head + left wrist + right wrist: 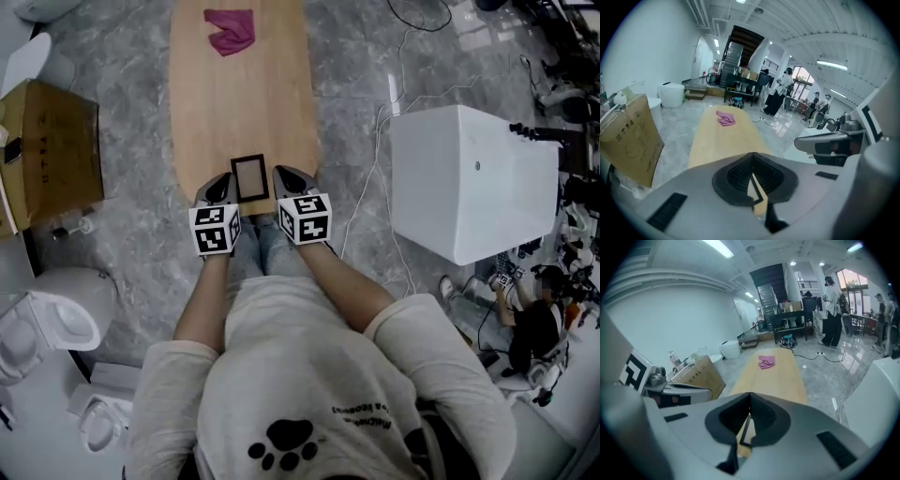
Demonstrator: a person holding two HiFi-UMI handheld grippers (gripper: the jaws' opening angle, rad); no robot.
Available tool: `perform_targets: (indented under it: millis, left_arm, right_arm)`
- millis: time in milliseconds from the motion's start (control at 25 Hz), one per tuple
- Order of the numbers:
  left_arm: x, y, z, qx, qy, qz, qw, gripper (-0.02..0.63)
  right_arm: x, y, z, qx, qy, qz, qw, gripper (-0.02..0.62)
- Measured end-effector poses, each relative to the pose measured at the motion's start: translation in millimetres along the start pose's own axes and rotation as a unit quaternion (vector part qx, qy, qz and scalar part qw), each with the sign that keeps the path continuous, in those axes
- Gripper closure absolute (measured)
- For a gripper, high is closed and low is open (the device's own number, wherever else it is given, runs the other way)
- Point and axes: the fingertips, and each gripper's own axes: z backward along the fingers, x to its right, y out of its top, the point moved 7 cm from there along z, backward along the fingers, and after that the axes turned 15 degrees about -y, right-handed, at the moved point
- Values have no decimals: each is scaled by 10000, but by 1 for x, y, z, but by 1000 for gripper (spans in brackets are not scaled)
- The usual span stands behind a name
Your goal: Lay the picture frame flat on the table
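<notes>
At the near end of the desk (242, 103): one picture frame (249, 178), face up, seemingly flat, close to the edge nearest me; I cannot rule out a slight lean. Left tongs (223, 180): pressed together, empty, just left of the frame. Right tongs (281, 173): pressed together, empty, just right of it. Far end: pink cloth (231, 30), well apart. Risk, my judgement: either closed tip clipping the frame's side could skid it off the near edge onto the floor.
</notes>
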Motion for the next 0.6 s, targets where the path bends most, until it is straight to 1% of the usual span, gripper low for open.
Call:
perform_targets:
  millis: [160, 280, 440, 600]
  left_arm:
    - [11, 30, 23, 339, 76, -329, 9989, 597]
    - [27, 54, 41, 649, 118, -606, 9960, 597]
    - [49, 88, 65, 1113, 153, -976, 9889, 597]
    - [69, 111, 87, 1543, 177, -1213, 9804, 597]
  right_arm:
    - [-4, 28, 27, 418, 103, -129, 9990, 584]
    - [-6, 49, 51, 788, 200, -179, 9965, 584]
    - [-11, 83, 83, 1399, 350, -234, 9893, 584]
    - [-14, 110, 112, 1964, 426, -260, 9792, 584]
